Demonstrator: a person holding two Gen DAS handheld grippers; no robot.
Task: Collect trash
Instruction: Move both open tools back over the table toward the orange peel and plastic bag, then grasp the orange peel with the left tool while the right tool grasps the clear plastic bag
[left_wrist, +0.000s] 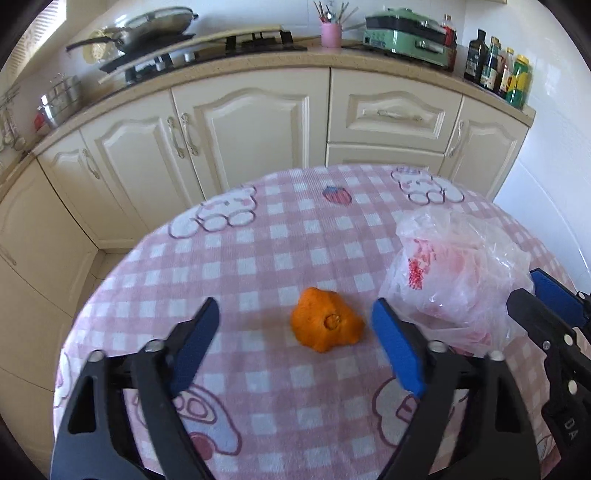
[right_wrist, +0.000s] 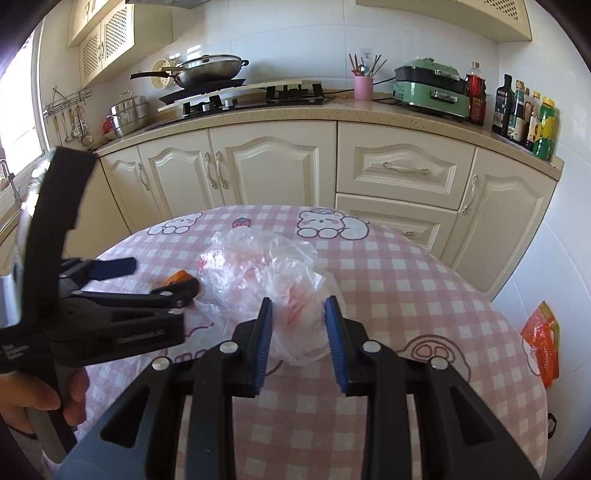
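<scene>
An orange peel (left_wrist: 325, 324) lies on the pink checked tablecloth (left_wrist: 258, 258). My left gripper (left_wrist: 295, 338) is wide open, its blue pads on either side of the peel, not touching it. A crumpled clear plastic bag (left_wrist: 458, 280) with red print sits just right of the peel. In the right wrist view the bag (right_wrist: 266, 277) lies ahead, and my right gripper (right_wrist: 299, 339) is partly closed with the bag's near edge between its pads. The left gripper (right_wrist: 147, 284) shows there at the left, mostly hiding the peel (right_wrist: 179, 276).
Cream kitchen cabinets (right_wrist: 277, 166) stand beyond the table, with a stove, wok (right_wrist: 207, 70), green appliance (right_wrist: 428, 88) and bottles (right_wrist: 524, 110) on the counter. An orange packet (right_wrist: 541, 339) hangs off the table's right side. The table edge curves close at left.
</scene>
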